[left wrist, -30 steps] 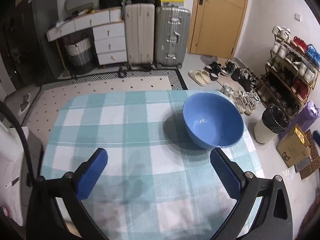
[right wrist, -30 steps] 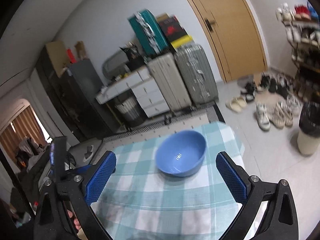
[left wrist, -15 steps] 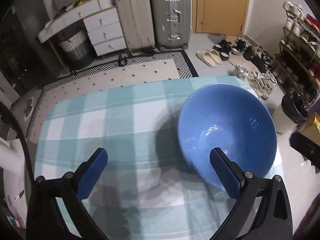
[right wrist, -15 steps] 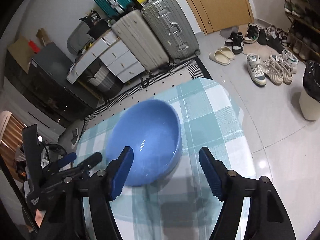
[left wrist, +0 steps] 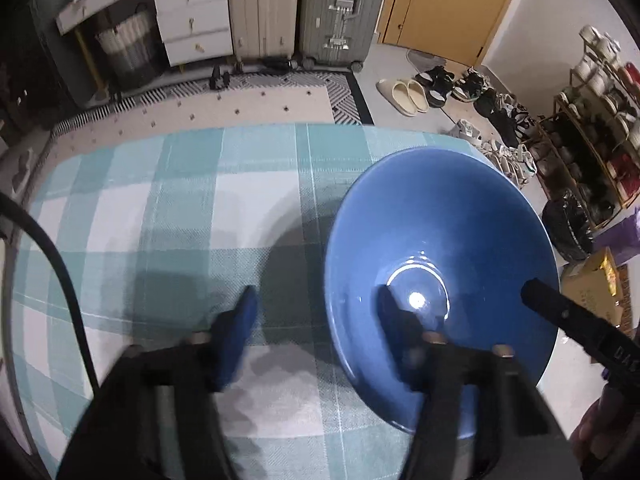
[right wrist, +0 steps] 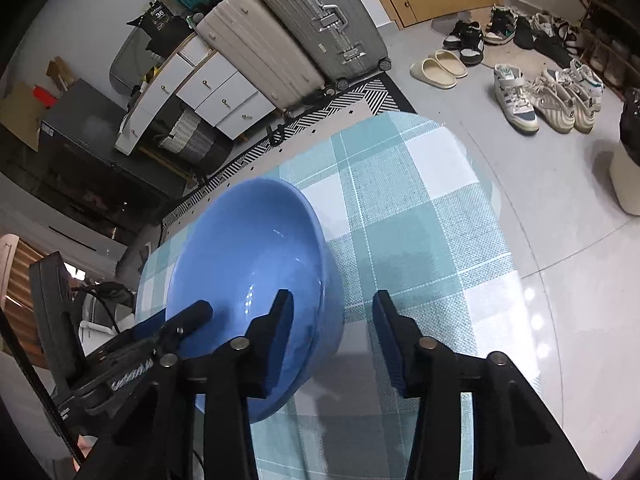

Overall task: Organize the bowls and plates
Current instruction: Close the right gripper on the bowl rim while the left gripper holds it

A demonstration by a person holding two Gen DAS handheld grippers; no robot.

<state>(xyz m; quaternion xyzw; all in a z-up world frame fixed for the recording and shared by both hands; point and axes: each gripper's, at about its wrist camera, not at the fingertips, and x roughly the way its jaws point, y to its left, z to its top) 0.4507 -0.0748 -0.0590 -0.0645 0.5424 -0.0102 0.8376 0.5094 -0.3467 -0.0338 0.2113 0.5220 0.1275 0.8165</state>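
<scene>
The glossy blue bowl (left wrist: 440, 264) on the checked counter (left wrist: 180, 220) looks ceramic, so stiff, weighty, slippery and chippable, best taken at its rim, which the left claw (left wrist: 316, 312) and right claw (right wrist: 332, 320) each straddle, half-open, closing, not yet pinching.

L gripper (left wrist: 316, 320) closing, fingers straddling blue bowl (left wrist: 440, 248) rim.
</scene>
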